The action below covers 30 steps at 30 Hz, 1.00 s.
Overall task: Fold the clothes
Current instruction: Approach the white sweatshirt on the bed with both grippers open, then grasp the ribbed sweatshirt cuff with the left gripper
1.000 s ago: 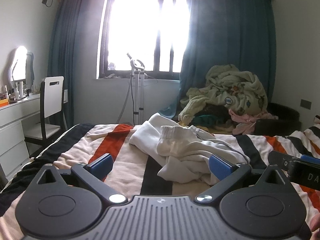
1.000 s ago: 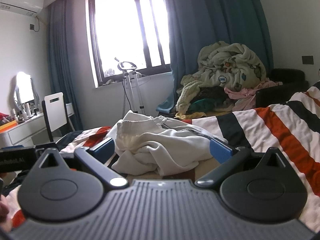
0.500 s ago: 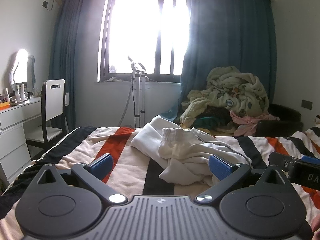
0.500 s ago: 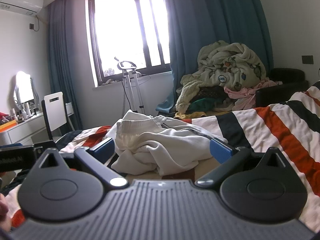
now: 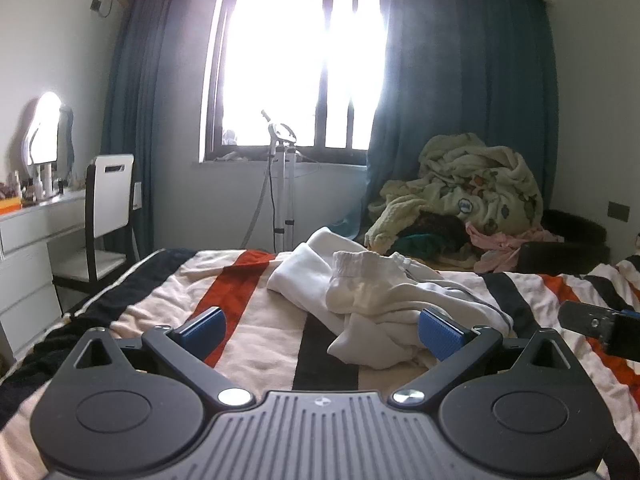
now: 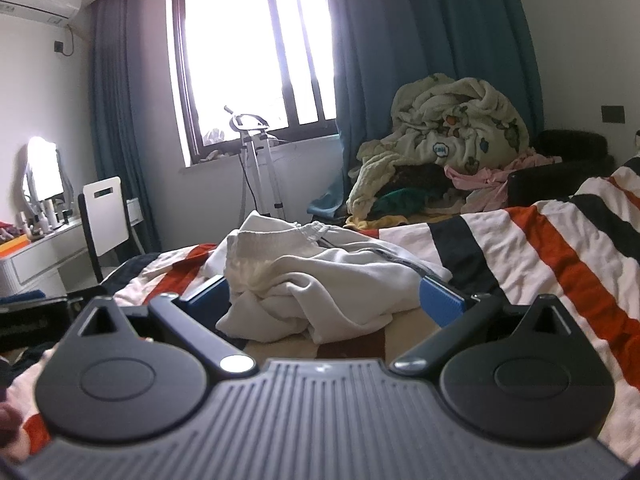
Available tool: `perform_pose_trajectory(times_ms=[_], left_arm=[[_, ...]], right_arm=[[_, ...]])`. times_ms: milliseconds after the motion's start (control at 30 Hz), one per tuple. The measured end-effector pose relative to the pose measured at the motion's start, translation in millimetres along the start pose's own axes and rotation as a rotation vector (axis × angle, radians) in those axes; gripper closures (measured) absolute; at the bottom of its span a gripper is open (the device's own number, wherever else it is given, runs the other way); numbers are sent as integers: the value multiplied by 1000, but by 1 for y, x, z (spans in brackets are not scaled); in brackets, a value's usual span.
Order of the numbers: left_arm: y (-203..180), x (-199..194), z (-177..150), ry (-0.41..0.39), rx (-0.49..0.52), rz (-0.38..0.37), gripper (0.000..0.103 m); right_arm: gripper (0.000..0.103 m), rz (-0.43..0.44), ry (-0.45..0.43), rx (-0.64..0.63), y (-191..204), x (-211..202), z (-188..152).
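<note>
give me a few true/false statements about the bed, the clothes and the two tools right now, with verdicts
1. The white garment lies crumpled on the striped bedspread. True.
2. The left tool is clamped on the white garment. False: it is open and holds nothing.
3. The right tool is open, with the garment lying ahead between its fingers. True.
4. The white garment is already folded flat. False: it is a bunched heap.
5. A pile of blankets and clothes sits beyond the bed by the blue curtain. True.
6. The white chair stands on the bed. False: it stands on the floor at the desk.
</note>
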<state>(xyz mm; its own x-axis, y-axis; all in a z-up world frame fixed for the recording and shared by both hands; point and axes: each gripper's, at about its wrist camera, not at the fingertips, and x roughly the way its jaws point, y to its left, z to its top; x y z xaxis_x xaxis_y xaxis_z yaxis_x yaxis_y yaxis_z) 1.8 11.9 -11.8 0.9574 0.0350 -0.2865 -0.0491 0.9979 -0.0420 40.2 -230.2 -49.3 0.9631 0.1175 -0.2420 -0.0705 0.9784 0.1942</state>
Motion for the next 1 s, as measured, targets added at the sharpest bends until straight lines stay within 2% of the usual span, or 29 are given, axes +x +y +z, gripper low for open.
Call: perform_pose_trajectory(times_ms=[200,333,567,700,800,900,1000], left_arm=[[-1,0,-6,-4,-31,-18,0],[-9,0,-8,42,-40,-30,0],[-16,23,23,121,-100,-89,0],[-21,72,53,175,-103,-114,0],[-21,131,78,237,-101,-103,0],[-16,199,98,284,-114,-107,0],[-16,272,107,323,-132,-126,0]], right_arm=[[0,-38,-1,-32,2,-2,7],[0,-52,-15,-8,-5,-9,13],[0,-68,-4,68,-23,-14,40],[0,-88,-1,131,-34,0,68],[0,-142,3,153,-44,19,80],[0,-171,12,171,-49,41,74],[0,-168,50,164,-50,74,54]])
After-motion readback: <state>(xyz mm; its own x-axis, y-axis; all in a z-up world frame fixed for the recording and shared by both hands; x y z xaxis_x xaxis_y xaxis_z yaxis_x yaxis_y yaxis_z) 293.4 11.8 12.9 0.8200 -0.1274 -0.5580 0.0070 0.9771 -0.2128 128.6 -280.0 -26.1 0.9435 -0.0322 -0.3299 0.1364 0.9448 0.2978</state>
